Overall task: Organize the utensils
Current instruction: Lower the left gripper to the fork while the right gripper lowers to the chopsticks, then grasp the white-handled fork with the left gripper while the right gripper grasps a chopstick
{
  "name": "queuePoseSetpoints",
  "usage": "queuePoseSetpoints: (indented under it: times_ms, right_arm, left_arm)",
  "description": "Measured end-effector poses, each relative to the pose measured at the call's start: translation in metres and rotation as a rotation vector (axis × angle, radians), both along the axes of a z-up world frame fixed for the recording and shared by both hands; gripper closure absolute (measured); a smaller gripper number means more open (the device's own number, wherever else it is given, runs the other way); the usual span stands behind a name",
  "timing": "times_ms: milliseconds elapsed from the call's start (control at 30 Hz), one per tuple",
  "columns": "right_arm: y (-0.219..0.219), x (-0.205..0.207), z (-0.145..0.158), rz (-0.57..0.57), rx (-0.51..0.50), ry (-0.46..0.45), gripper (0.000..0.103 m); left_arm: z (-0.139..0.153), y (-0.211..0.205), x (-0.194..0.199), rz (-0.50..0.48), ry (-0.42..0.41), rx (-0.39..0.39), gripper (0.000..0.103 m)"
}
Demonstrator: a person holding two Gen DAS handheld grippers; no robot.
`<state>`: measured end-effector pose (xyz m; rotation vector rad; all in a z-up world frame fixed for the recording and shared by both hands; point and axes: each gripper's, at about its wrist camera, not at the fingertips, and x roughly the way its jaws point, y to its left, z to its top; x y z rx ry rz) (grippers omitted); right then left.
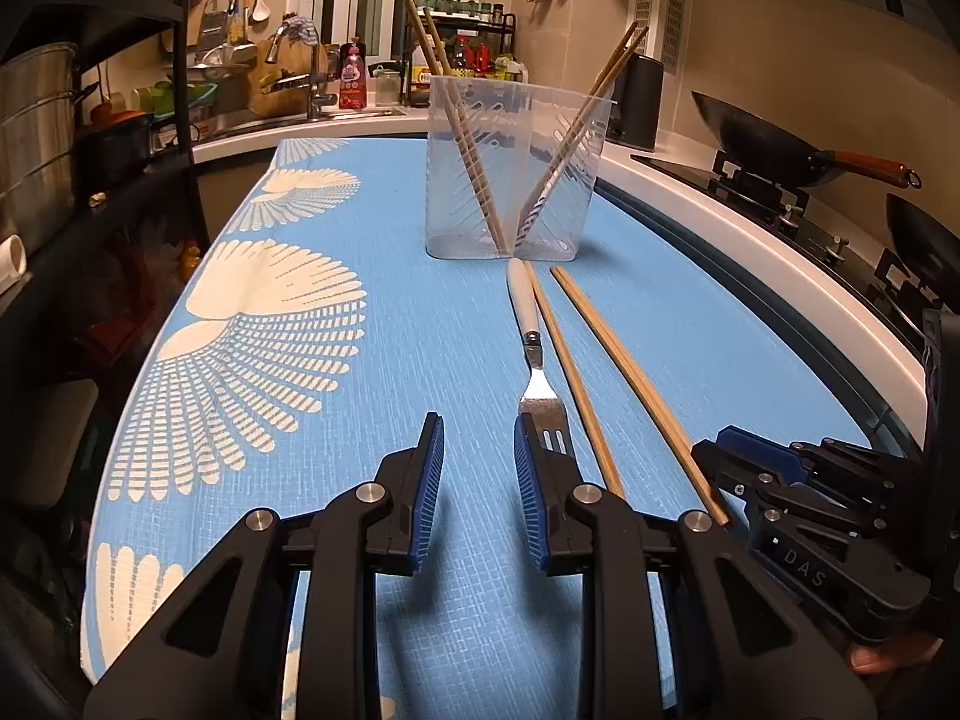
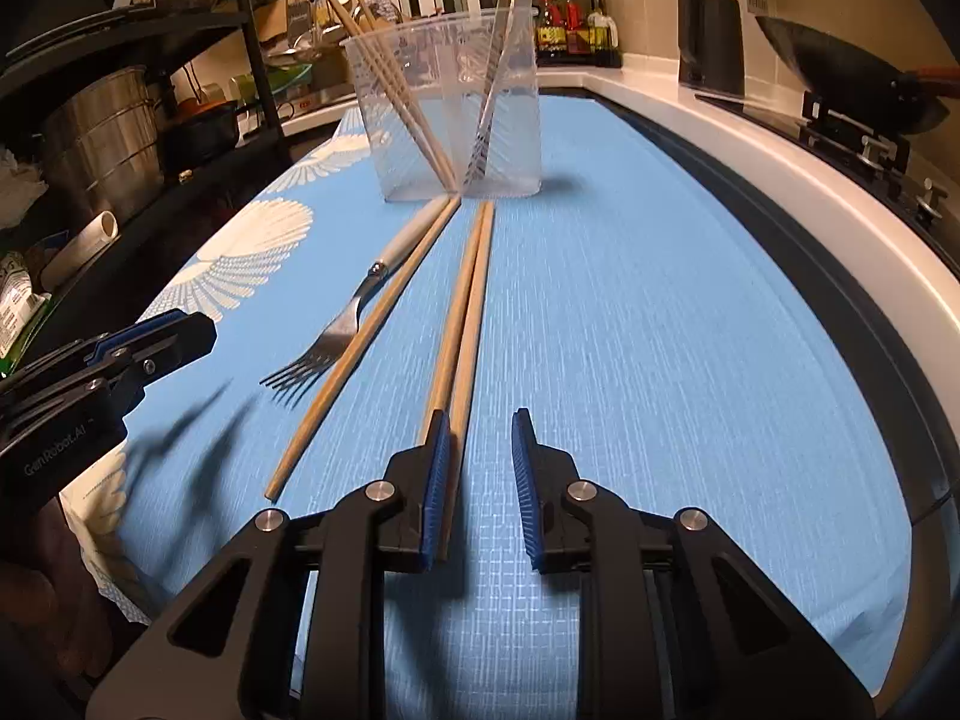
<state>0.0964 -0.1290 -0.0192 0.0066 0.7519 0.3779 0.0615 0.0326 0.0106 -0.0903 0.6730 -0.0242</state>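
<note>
A clear plastic holder (image 1: 510,168) (image 2: 447,108) stands on the blue mat and holds several chopsticks. In front of it lie a fork (image 1: 534,354) (image 2: 354,312) with a white handle, a single chopstick (image 1: 570,384) (image 2: 366,336) beside it, and a pair of chopsticks (image 1: 636,384) (image 2: 465,324). My left gripper (image 1: 479,492) is open, its right finger over the fork's tines. My right gripper (image 2: 480,480) is open, the near ends of the chopstick pair by its left finger. It also shows in the left wrist view (image 1: 780,480).
The blue patterned mat (image 1: 336,420) (image 2: 660,360) covers the table. A stove with woks (image 1: 780,144) runs along the right counter. A black rack with steel pots (image 2: 102,132) stands left. A sink and bottles are behind.
</note>
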Motion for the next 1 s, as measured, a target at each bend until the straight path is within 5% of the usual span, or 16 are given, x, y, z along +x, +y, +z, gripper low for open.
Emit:
queuePoseSetpoints:
  times_ms: [200,433,633,1000]
  right_arm:
    - [0.006,-0.004,-0.002,0.020,-0.050,-0.020,0.082]
    - [-0.005,-0.003,-0.002,-0.003,-0.048,-0.004,0.097]
    - [-0.014,-0.007,-0.002,-0.012,-0.049,0.002,0.097]
    - [-0.017,-0.010,-0.002,-0.008,-0.045,0.003,0.097]
  left_arm:
    - [-0.007,0.000,0.019,-0.018,0.035,-0.071,0.078]
    - [-0.019,-0.009,0.040,-0.024,0.122,-0.167,0.078]
    - [-0.027,-0.017,0.036,0.007,0.166,-0.168,0.078]
    - [-0.027,-0.031,0.036,-0.020,0.134,-0.034,0.081]
